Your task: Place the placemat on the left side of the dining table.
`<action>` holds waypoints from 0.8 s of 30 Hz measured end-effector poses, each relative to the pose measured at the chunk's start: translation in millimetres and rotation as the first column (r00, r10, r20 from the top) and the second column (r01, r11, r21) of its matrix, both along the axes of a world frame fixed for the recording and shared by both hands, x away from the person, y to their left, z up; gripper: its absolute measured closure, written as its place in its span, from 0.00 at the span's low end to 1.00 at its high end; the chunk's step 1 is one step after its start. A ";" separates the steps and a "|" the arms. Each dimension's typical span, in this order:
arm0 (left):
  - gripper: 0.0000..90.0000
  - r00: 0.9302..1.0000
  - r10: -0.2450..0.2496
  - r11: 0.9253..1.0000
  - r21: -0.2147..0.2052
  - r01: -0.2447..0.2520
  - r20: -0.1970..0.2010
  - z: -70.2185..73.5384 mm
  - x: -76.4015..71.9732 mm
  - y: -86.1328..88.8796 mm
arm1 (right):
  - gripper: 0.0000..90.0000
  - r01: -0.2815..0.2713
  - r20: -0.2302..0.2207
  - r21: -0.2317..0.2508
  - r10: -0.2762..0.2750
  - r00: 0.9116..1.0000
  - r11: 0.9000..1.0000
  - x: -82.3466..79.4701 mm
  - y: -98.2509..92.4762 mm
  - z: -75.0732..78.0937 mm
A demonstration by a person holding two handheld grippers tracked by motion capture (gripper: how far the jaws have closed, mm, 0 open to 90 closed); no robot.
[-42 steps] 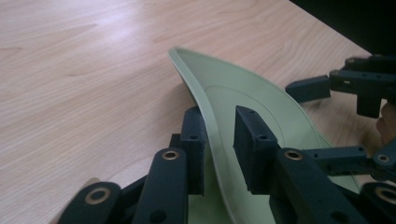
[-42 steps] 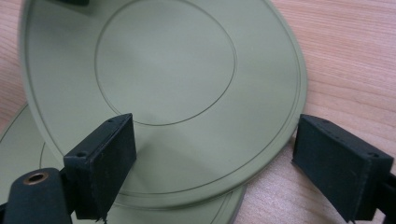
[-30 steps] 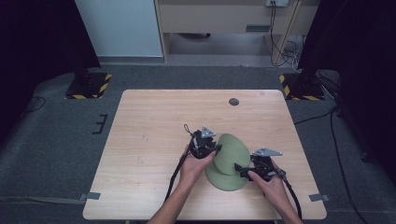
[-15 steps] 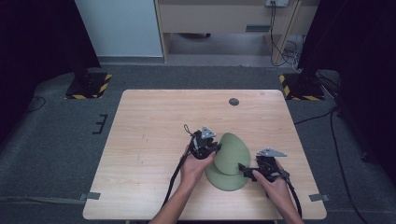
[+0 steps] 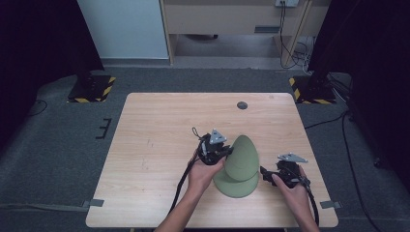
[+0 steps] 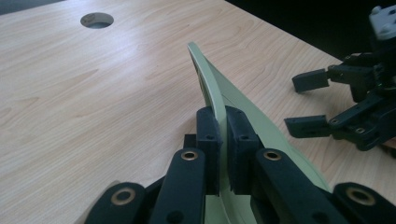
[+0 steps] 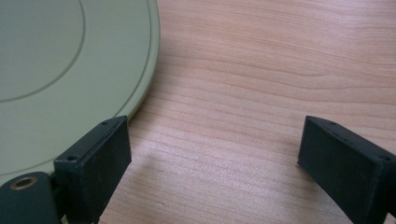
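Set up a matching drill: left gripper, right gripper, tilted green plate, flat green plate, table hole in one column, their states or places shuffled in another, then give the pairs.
Things:
1. left gripper
2. right gripper
3. tilted green plate
4. flat green plate
5. table hole

States or places:
A. lies on the wood
B. open, holds nothing
C. near the table's far edge
D. shut on a rim
E. raised on edge, leaning

Pairs: 1-D, 2-B, 3-E, 4-A, 5-C

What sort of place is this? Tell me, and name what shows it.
Probably a lab or recording studio, not a home: a bare wooden table on grey carpet, black curtains either side, hazard-striped stand bases, and loose cables by the back wall.
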State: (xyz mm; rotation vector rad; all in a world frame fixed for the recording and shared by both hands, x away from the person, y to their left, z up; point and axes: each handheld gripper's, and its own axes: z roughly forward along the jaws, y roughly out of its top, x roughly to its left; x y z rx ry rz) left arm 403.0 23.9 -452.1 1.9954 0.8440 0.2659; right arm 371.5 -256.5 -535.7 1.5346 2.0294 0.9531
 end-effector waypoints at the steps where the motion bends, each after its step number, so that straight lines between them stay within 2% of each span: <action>1: 0.95 1.000 -0.003 1.000 -0.006 0.003 0.000 1.6 -0.3 -0.3 | 0.10 0.000 -0.001 -0.007 0.000 1.000 1.000 0.2 0.2 -0.6; 13: 0.95 0.999 -0.033 0.999 -0.037 0.033 0.008 15.6 -4.0 -4.2 | 0.10 -0.004 0.000 -0.026 0.004 1.000 1.000 -0.6 -0.5 -1.3; 20: 0.95 0.999 -0.047 0.996 -0.076 0.049 0.018 32.9 -5.5 -3.4 | 0.10 -0.006 0.005 -0.043 0.006 1.000 0.999 -0.6 0.9 -2.2; 24: 0.95 0.998 -0.044 0.996 -0.074 0.047 0.039 41.9 -5.6 -3.0 | 0.10 -0.011 0.001 -0.054 0.011 1.000 0.998 -1.0 1.0 -2.0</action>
